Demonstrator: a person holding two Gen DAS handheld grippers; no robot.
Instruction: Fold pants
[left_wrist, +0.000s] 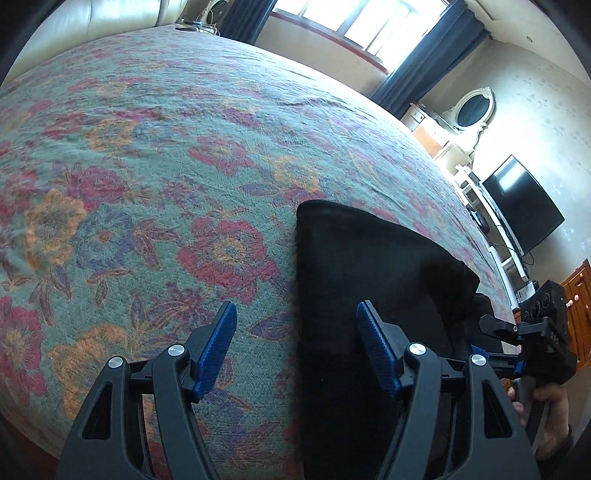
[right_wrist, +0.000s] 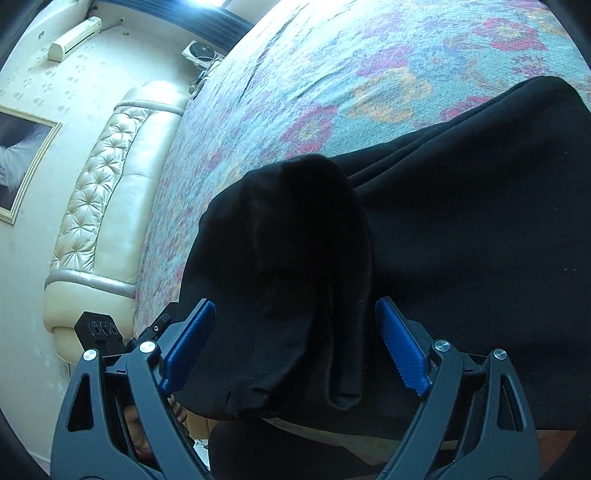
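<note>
Black pants (left_wrist: 373, 266) lie on a floral bedspread (left_wrist: 155, 155), at the bed's near edge. In the left wrist view my left gripper (left_wrist: 295, 328) is open, its jaws wide apart over the pants' left edge, holding nothing. The right gripper's body (left_wrist: 532, 332) shows at far right in a hand. In the right wrist view the pants (right_wrist: 461, 221) fill the middle and right, with a rumpled fold (right_wrist: 288, 258) hanging over the bed edge. My right gripper (right_wrist: 295, 328) is open, its blue pads on either side of that fold, apart from it.
A padded cream headboard (right_wrist: 96, 206) runs along one side of the bed. A window with dark curtains (left_wrist: 417, 51), a dresser with an oval mirror (left_wrist: 472, 110) and a black TV (left_wrist: 524, 203) stand beyond the bed. A framed picture (right_wrist: 22, 155) hangs on the wall.
</note>
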